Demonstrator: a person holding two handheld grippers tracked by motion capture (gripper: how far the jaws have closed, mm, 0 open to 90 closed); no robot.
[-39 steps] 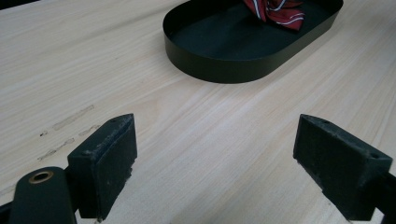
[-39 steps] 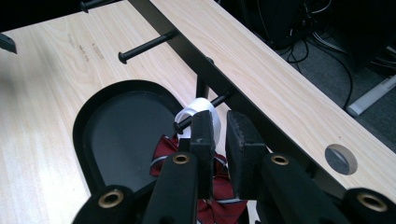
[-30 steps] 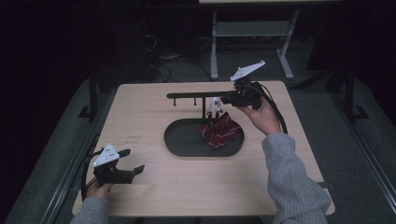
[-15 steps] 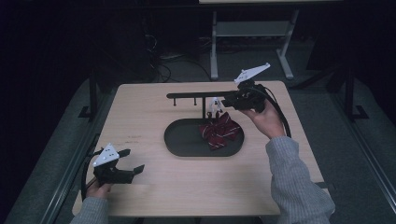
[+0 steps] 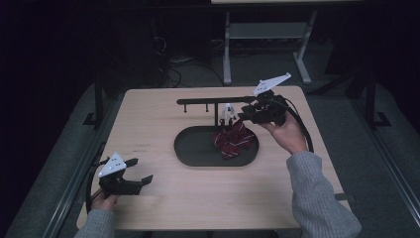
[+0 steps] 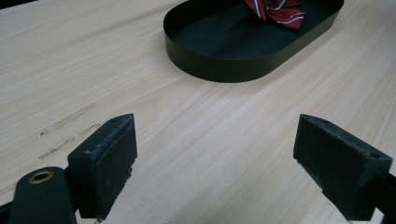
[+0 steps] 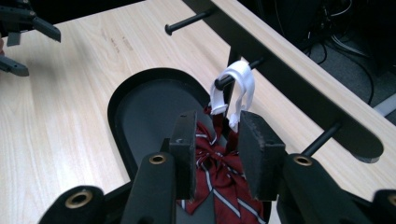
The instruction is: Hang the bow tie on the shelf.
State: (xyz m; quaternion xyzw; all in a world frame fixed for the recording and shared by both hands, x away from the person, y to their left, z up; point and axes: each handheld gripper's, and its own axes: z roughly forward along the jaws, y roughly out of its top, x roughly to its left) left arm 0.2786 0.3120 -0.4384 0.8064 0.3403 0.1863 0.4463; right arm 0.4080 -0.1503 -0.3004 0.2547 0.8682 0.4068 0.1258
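Note:
A red striped bow tie [image 5: 233, 141] hangs by a white hook [image 5: 228, 111] from a peg of the black rack [image 5: 208, 101], its lower part resting in the black oval tray [image 5: 193, 148]. My right gripper [image 5: 245, 115] is at the hook. In the right gripper view its jaws have just been opening, and the right gripper [image 7: 217, 140] stands open with the bow tie [image 7: 219, 172] and the hook's [image 7: 238, 91] lower end in the gap, the pads clear of both. My left gripper [image 5: 141, 171] rests open and empty at the table's near left, as does the left gripper [image 6: 215, 158] in its own view.
The rack's bar [image 7: 299, 79] runs across the table behind the tray [image 7: 135, 112], with several bare pegs. The tray wall [image 6: 219, 70] and bow tie [image 6: 275, 11] lie ahead of the left gripper. Bare wood stretches between the left gripper [image 7: 28, 28] and the tray.
The right gripper's jaws have spread apart around the bow tie below the hook. The bow tie stays hanging from the peg. The left hand has not moved.

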